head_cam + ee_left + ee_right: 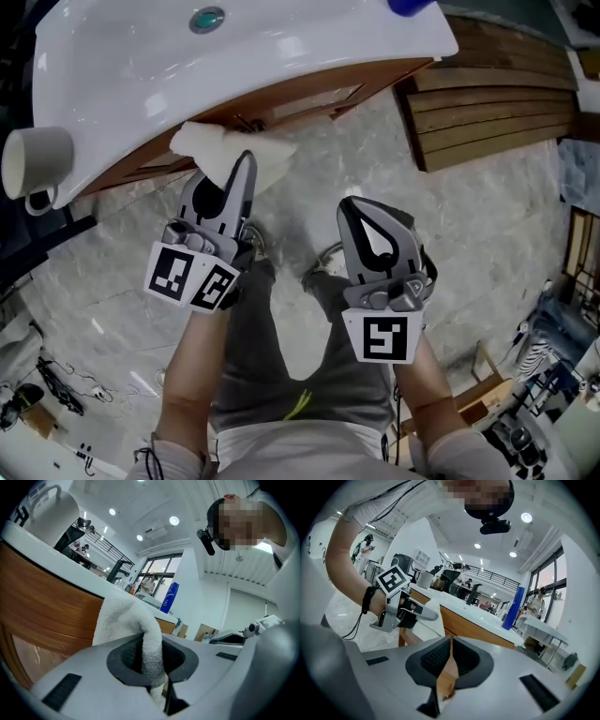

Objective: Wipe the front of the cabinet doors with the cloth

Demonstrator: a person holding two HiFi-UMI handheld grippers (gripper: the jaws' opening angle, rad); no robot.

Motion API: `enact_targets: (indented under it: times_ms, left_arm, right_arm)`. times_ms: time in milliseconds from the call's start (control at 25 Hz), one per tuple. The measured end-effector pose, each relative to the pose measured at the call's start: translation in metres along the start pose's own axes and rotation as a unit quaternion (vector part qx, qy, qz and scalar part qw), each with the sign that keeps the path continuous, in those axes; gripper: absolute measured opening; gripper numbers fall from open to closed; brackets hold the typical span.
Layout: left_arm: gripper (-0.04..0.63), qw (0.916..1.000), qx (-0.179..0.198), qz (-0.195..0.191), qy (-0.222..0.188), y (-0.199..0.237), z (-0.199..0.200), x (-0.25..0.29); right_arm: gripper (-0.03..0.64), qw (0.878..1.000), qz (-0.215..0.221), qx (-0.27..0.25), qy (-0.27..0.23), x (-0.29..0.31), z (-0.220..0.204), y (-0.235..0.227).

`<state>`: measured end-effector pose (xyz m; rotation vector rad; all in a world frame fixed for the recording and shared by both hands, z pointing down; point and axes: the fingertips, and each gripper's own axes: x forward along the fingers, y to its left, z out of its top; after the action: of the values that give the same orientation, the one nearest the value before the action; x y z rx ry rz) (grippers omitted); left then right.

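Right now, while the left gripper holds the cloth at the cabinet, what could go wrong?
1. The left gripper pinches only a narrow fold of the cloth. Rubbing the cabinet could pull it out.
2. The mug stands near the edge of the counter above. A high stroke might knock it off.

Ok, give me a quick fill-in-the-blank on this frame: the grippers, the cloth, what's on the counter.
1. The left gripper is shut on a white ___.
2. The right gripper, fingers together, holds ___.
3. The bottle on the counter is coloured ___.
Missing words: cloth; nothing; blue.
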<state>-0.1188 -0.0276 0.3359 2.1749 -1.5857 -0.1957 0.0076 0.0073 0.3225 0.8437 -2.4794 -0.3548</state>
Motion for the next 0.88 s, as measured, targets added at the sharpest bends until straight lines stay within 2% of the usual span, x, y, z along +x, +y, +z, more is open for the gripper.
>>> enact_targets:
  times_ms: [560,880]
  left_arm:
    - [0.058,0.9994,-0.003,-0.001,-0.034,0.023,-0.038,0.035]
    - [0.058,0.9984,-0.009,-0.007,-0.054,0.030,-0.045,0.050]
  right_arm:
    - [0.044,1.000,-0.012,-0.004,-0.011,0.024,-0.059,0.010]
    - [0.044,1.000,-0.016,-0.010,-0.014,0.038,-0.081,0.012]
